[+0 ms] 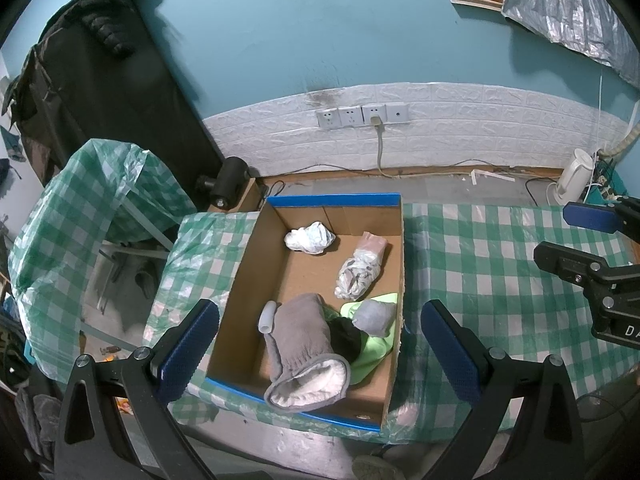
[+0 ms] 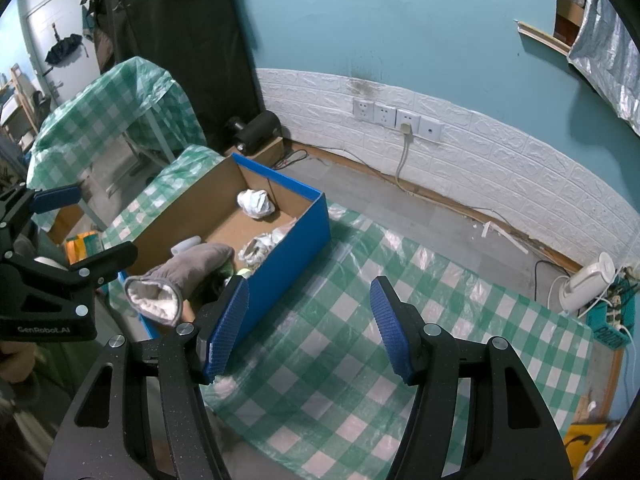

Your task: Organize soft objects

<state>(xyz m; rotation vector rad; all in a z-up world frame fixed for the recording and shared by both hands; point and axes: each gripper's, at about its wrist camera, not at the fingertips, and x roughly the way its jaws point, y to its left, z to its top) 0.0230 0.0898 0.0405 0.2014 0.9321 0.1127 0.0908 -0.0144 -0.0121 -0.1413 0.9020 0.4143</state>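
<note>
Soft objects (image 1: 308, 352) fill the cardboard box (image 1: 256, 280); left gripper (image 1: 320, 344) and right gripper (image 2: 308, 328) hover spread, empty.

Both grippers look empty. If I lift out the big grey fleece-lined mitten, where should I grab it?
Pinch the grey fleece-lined mitten at its open cuff, coming from above on the box's near side with the left gripper. The cuff rises over the cardboard box rim, clear of neighbours.

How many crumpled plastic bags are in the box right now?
2. One white bag lies near the far left corner; another bag lies against the right wall, mid-box. Others may hide under the mitten pile.
</note>
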